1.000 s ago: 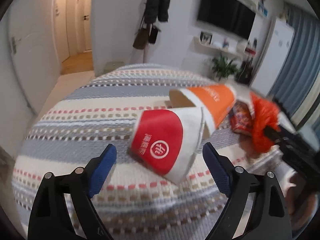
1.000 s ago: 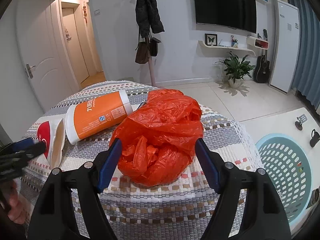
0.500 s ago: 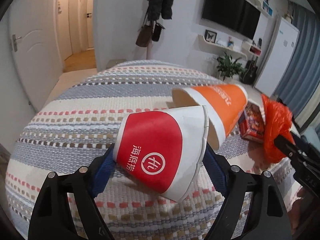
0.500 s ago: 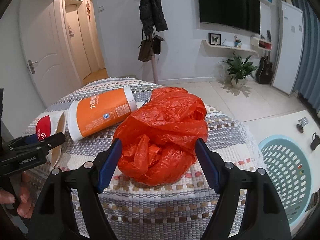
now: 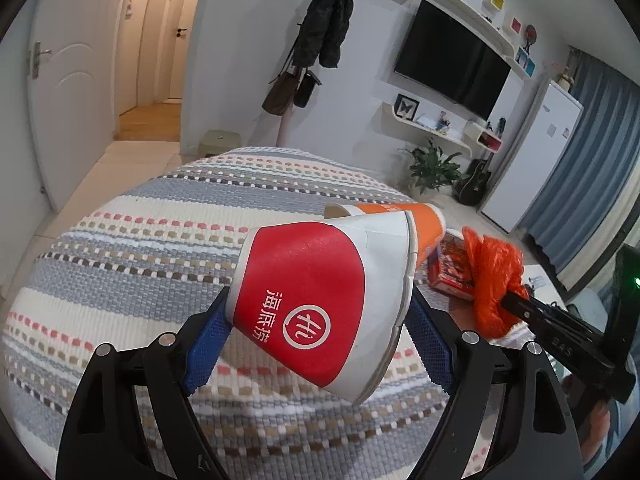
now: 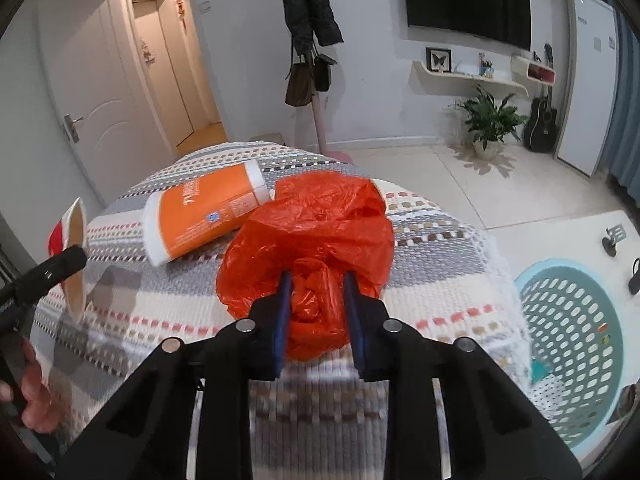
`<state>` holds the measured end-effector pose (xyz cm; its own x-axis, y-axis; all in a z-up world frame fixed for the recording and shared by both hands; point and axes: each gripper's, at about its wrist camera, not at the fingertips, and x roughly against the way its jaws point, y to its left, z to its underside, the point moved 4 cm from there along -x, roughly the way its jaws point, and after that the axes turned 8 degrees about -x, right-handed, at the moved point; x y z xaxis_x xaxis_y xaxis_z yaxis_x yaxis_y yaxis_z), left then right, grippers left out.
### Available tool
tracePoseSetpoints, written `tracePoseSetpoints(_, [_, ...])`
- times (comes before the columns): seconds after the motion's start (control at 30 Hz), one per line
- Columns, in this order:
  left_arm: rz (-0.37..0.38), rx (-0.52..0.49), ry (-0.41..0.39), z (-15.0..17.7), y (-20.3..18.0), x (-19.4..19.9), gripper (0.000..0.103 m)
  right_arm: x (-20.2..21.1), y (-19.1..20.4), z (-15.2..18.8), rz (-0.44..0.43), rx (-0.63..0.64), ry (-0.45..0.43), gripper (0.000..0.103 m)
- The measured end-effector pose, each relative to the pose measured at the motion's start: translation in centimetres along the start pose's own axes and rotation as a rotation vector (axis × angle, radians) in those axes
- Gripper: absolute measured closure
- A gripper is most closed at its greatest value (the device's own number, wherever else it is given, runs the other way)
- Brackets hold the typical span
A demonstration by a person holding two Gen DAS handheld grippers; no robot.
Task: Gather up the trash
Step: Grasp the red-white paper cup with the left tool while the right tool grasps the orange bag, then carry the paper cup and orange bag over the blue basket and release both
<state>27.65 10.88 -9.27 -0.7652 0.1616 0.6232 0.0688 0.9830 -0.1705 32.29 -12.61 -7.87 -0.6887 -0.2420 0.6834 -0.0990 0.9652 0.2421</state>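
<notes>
My left gripper (image 5: pixel 316 340) is shut on a red and white paper cup (image 5: pixel 320 300) and holds it tilted above the striped tablecloth (image 5: pixel 140 248). The cup's rim also shows in the right wrist view (image 6: pixel 74 256). My right gripper (image 6: pixel 316 300) is shut on a crumpled orange plastic bag (image 6: pixel 316 232), also in the left wrist view (image 5: pixel 494 280). An orange and white paper cup (image 6: pixel 204 212) lies on its side on the table, behind the red cup in the left wrist view (image 5: pixel 424 224). A small red snack packet (image 5: pixel 452 268) lies by the bag.
A light blue perforated basket (image 6: pixel 576 336) stands on the floor right of the table. A coat rack (image 6: pixel 308 40), a potted plant (image 6: pixel 488 120), a guitar and a wall TV line the far wall. A white door (image 5: pixel 64 92) is at the left.
My left gripper closed on the red cup and lifted it off the table. My right gripper closed on the orange bag.
</notes>
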Motion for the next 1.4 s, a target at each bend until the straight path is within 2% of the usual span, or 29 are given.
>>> tracePoseSetpoints(0.13, [0.017,-0.007,-0.016,0.5,-0.2,1.1,0.023,2.8,1.1,2.3,-0.018,0.126,0.002,0.081])
tracePoseSetpoints(0.27, [0.035,-0.003,-0.029,0.7,-0.7,1.8,0.023,3.4,1.2,4.5,-0.006,0.19,0.073,0.077])
tracePoseSetpoints(0.3, [0.036,-0.003,-0.031,0.7,-0.8,2.0,0.023,3.7,1.2,4.9,-0.014,0.187,0.083,0.068])
tracePoseSetpoints(0.33, [0.038,-0.004,-0.033,0.7,-0.9,2.1,0.023,4.0,1.2,5.1,-0.027,0.179,0.087,0.049])
tracePoseSetpoints(0.4, [0.039,-0.007,-0.038,0.8,-1.0,2.4,0.023,4.8,1.1,4.7,-0.055,0.155,0.064,0.031])
tracePoseSetpoints(0.5, [0.044,-0.008,-0.045,0.9,-1.1,2.9,0.023,5.6,1.7,3.9,-0.098,0.112,0.044,0.031])
tracePoseSetpoints(0.63, [0.046,-0.009,-0.053,1.1,-1.2,3.7,0.023,3.5,1.7,3.2,-0.033,-0.001,0.094,0.019])
tracePoseSetpoints(0.8, [0.027,-0.034,-0.055,1.0,-1.6,4.2,0.023,-0.1,0.7,4.0,-0.011,-0.129,0.195,0.019])
tracePoseSetpoints(0.87, [0.032,-0.038,-0.05,0.9,-1.5,4.3,0.023,-1.1,0.1,4.4,-0.04,-0.175,0.234,0.02])
tracePoseSetpoints(0.9, [0.036,-0.04,-0.045,0.9,-1.5,4.2,0.023,-1.1,0.0,4.5,-0.044,-0.178,0.222,0.026])
tracePoseSetpoints(0.93, [0.036,-0.039,-0.043,0.9,-1.6,4.1,0.023,-0.9,0.2,4.5,-0.055,-0.164,0.212,0.041])
tracePoseSetpoints(1.03, [0.041,-0.038,-0.041,0.6,-1.8,3.7,0.023,-0.1,0.4,4.1,-0.063,-0.134,0.179,0.06])
tracePoseSetpoints(1.2, [0.085,-0.066,-0.055,-0.7,-3.6,3.7,0.023,2.4,0.7,2.5,-0.066,-0.097,0.082,0.064])
tracePoseSetpoints(1.4, [0.127,-0.129,-0.096,-3.3,-7.5,4.1,0.023,6.1,-1.1,-0.5,-0.045,-0.085,-0.051,0.064])
